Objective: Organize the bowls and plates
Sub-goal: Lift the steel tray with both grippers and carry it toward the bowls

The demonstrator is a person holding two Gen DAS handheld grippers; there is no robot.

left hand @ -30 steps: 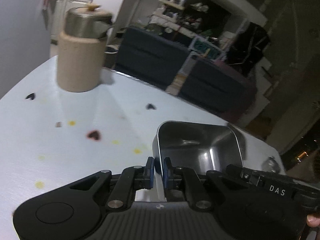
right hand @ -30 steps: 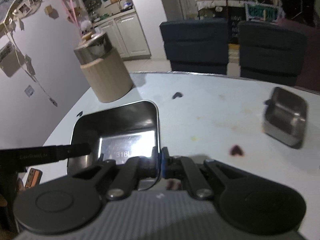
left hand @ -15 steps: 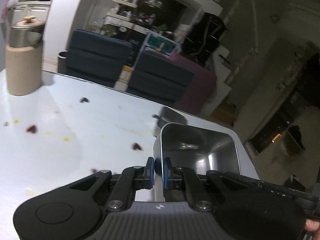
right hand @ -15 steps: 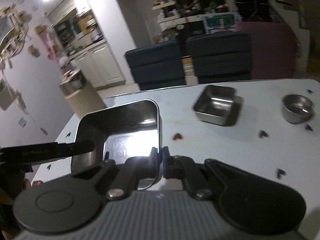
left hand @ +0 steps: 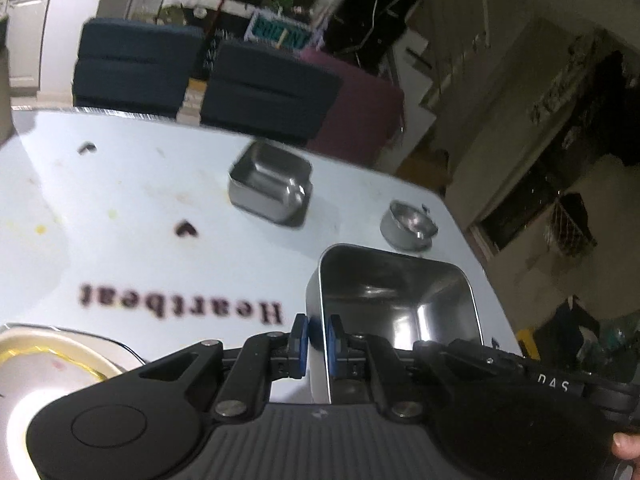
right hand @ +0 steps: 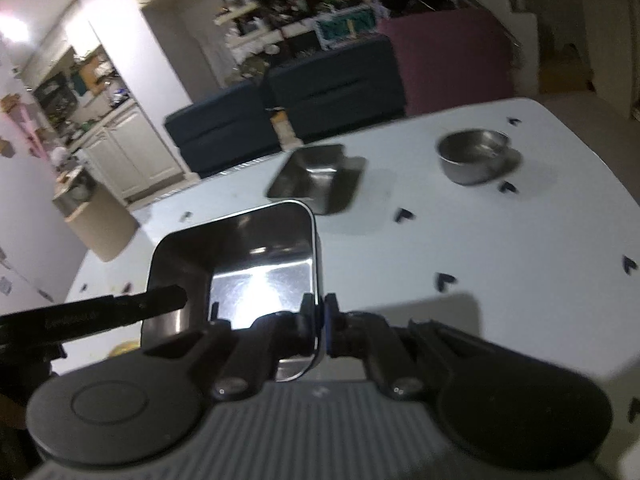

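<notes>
A deep rectangular steel container [left hand: 394,300] hangs just above the white table, carried by both grippers. My left gripper [left hand: 316,342] is shut on its left wall, the blue pads pinching the thin rim. My right gripper [right hand: 319,320] is shut on the right wall of the same container [right hand: 240,264]. A smaller square steel dish [left hand: 270,182] [right hand: 316,178] lies further out on the table. A round steel bowl [left hand: 408,226] [right hand: 474,156] stands near the far right corner. A cream plate with a yellow ring [left hand: 40,360] lies at the lower left.
A tan canister with a steel lid [right hand: 96,216] stands at the table's left end. Dark heart marks and the printed word Heartbeat dot the table [left hand: 140,240]. The table's right edge [left hand: 472,240] is close to the container. Dark sofas [right hand: 280,120] lie beyond the table.
Both grippers have carried the container sideways across the table toward its right end. The canister has slipped out of the left view; the square dish, the round bowl and the plate have come in.
</notes>
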